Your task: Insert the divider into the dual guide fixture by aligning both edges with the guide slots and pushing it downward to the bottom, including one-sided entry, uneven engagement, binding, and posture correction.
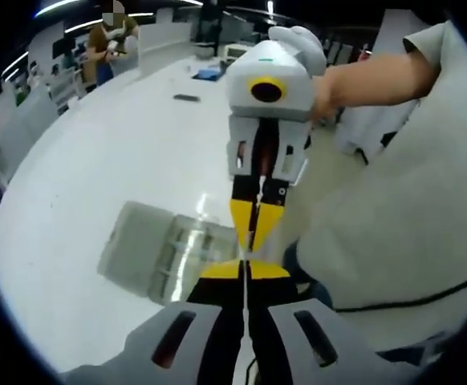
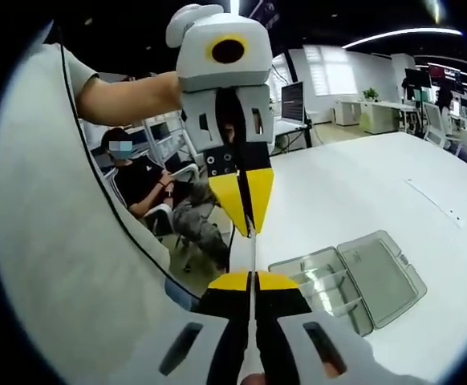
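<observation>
A thin clear divider [image 2: 254, 253] shows edge-on as a pale line, held above the table between two grippers that point at each other. In the left gripper view my left gripper [image 1: 245, 269] is shut on the divider [image 1: 245, 325], and the right gripper [image 1: 252, 243] comes down from above, its yellow tips closed on the same sheet. In the right gripper view my right gripper [image 2: 253, 280] is shut on it from below, while the left gripper [image 2: 251, 230] hangs from above. The guide fixture, a clear compartment box [image 1: 192, 258] [image 2: 323, 285], lies below with its lid [image 2: 383, 277] open.
The white table [image 1: 97, 176] stretches far behind the box, with a small dark object [image 1: 187, 98] and a blue item [image 1: 209, 74] near its far end. The person's pale shirt [image 1: 394, 224] is close by. A seated person [image 2: 141, 188] and a standing person [image 1: 109, 44] are beyond.
</observation>
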